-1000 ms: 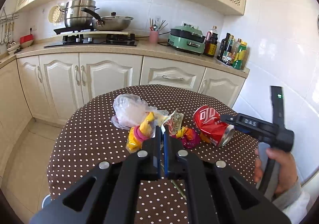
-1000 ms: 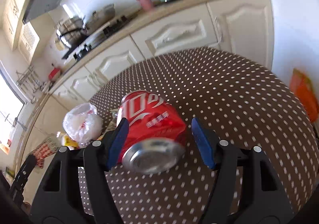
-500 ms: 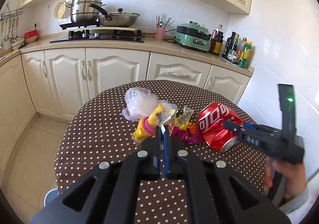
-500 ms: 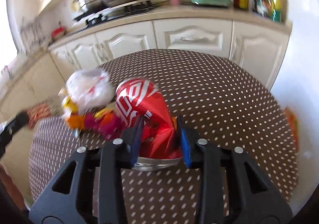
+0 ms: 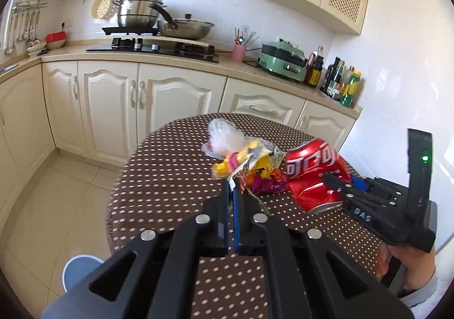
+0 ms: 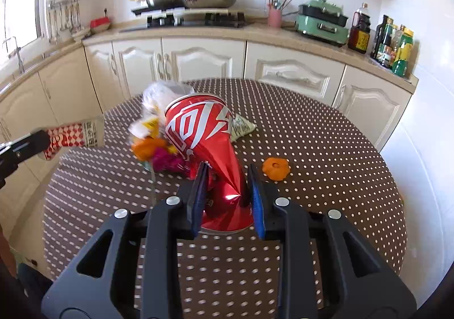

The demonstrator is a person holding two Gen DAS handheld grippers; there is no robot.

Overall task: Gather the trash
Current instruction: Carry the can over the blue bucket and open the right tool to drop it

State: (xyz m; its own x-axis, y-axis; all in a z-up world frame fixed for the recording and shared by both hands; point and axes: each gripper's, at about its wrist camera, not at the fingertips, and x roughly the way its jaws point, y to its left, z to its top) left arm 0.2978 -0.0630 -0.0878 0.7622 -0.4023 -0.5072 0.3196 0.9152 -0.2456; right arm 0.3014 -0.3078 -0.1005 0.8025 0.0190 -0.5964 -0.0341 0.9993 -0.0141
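Wrapper pile crowds the can's left; tablecloth right lies open (orange peel aside)

Bright daylight, glare on white tiles, fisheye-bent edges, slight motion blur.

Red can now crushed between right fingers.

On body of your right gripper, left wrist view, white letters "DAS" readable. Red can between its pads carries large white brand script, stylised, you cannot read it as plain letters; small white print under it on can too small. Red-and-white packet pinched in your left gripper has dark characters on white end strip, not legible. Bottle labels on counter too small to read.
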